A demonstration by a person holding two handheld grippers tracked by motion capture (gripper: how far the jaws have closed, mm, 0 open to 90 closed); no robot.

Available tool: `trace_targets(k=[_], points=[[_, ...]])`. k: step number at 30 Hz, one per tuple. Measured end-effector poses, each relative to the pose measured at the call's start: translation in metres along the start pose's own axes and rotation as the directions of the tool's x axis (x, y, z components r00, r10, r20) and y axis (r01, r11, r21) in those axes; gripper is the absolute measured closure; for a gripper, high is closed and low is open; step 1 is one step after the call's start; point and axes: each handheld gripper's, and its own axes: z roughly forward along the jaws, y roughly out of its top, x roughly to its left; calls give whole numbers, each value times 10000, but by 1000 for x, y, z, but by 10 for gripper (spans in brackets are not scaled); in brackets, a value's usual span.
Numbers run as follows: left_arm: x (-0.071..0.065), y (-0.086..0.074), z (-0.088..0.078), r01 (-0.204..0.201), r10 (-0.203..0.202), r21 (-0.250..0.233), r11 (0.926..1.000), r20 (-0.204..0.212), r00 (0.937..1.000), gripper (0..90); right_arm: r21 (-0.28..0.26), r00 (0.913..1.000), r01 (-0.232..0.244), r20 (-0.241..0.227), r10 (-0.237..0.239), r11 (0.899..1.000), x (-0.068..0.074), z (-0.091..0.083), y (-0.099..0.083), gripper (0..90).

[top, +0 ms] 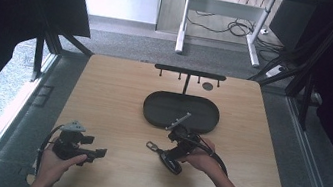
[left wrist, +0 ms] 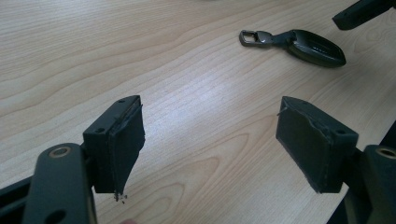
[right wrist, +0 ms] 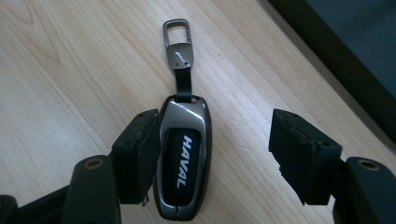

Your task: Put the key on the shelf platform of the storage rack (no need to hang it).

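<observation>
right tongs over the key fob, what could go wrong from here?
1. The key fob sits off-centre in the open right tongs, against one pad; closing may push or twist it rather than pinch it.
2. It lies flat on the table, so the pads may scrape wood and slip over its rounded shell.

The fob's [right wrist: 182, 163] lower end is running off the bottom edge; the rack's [top: 189, 72] small hanging pieces are blurring beyond recognition.

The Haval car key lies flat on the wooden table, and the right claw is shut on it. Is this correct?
Not quite. The Haval car key does lie flat on the wooden table, but the right claw is open: the right gripper view shows one jaw beside the key and the other well apart.
</observation>
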Motion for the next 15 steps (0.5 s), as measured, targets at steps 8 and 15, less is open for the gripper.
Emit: trace_targets(k=[8,15], points=[[0,0,-2,-4,4,-112,9999,-9,10000,240,318,9995,293,-108,-290,9991,5,13,2,343],[0,0,-1,-18,18,-45,10000,2,10000,240,614,9990,401,-197,-390,9973,10,24,5,337]])
